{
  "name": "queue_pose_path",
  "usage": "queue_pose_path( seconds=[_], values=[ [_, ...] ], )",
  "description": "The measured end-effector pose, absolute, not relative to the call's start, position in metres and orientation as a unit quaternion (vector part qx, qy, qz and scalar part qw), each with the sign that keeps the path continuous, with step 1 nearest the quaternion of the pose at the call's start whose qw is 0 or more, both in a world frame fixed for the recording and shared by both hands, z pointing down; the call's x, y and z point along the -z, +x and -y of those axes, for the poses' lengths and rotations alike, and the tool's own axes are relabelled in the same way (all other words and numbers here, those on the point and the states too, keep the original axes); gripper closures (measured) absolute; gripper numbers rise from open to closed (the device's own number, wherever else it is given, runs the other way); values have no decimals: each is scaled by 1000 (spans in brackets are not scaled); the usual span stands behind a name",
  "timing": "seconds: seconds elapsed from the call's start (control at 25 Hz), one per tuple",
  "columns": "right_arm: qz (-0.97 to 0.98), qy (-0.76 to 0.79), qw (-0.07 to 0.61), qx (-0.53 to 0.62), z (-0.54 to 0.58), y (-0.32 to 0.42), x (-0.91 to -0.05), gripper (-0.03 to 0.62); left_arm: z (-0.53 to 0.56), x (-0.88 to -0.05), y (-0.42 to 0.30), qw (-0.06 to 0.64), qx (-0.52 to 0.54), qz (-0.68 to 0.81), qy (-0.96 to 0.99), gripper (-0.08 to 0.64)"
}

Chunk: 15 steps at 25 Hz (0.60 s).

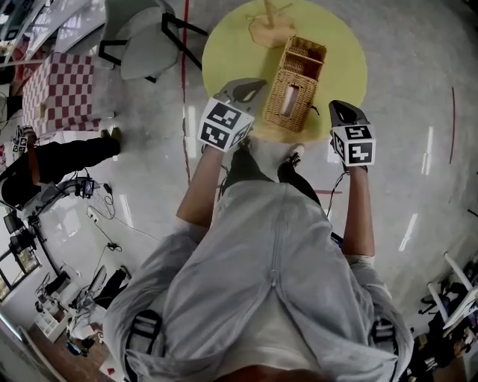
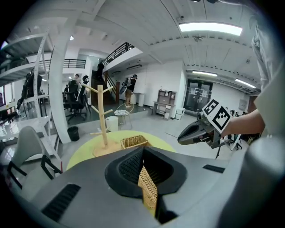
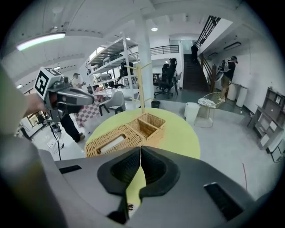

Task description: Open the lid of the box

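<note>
A wicker box (image 1: pixel 295 86) stands on the round yellow-green table (image 1: pixel 343 45). Its slotted lid (image 1: pixel 290 98) lies flat on the near part, and an open compartment (image 1: pixel 305 54) is at the far end. My left gripper (image 1: pixel 254 88) hovers just left of the box's near end, jaws shut with nothing gripped. In the left gripper view wicker (image 2: pixel 149 189) shows through the gap below the closed tips (image 2: pixel 143 150). Right of the box, over the table's edge, my right gripper (image 1: pixel 340 108) is shut and empty. Its own view shows the box (image 3: pixel 127 133) ahead of the closed tips (image 3: pixel 140 149).
A wooden branched stand (image 1: pixel 269 22) rises from the table's far side, behind the box. On the floor to the left are a grey chair (image 1: pixel 146 41) and a red-checked table (image 1: pixel 60 89). A person in black (image 1: pixel 60 160) crouches at the far left.
</note>
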State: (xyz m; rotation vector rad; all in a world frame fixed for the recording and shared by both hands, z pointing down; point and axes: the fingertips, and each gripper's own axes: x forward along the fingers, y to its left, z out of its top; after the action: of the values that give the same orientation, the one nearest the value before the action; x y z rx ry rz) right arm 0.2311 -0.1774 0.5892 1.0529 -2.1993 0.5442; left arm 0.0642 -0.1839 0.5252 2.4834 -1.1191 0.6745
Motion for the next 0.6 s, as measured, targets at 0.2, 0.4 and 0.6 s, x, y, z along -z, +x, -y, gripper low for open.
queue_pose_path(
  seconds=[0.2,0.4,0.6],
  values=[
    [848,346,338,-215,159,240,-620,566,165,-534,76,176,-242,421,857,531],
    [859,294,350,-231,147,236,-648,492,147,-548,74,188,-251,439,842,531],
    [860,269,362,-240,139,227,-671,460,132,-562,65,203,-263,440,834,531]
  ],
)
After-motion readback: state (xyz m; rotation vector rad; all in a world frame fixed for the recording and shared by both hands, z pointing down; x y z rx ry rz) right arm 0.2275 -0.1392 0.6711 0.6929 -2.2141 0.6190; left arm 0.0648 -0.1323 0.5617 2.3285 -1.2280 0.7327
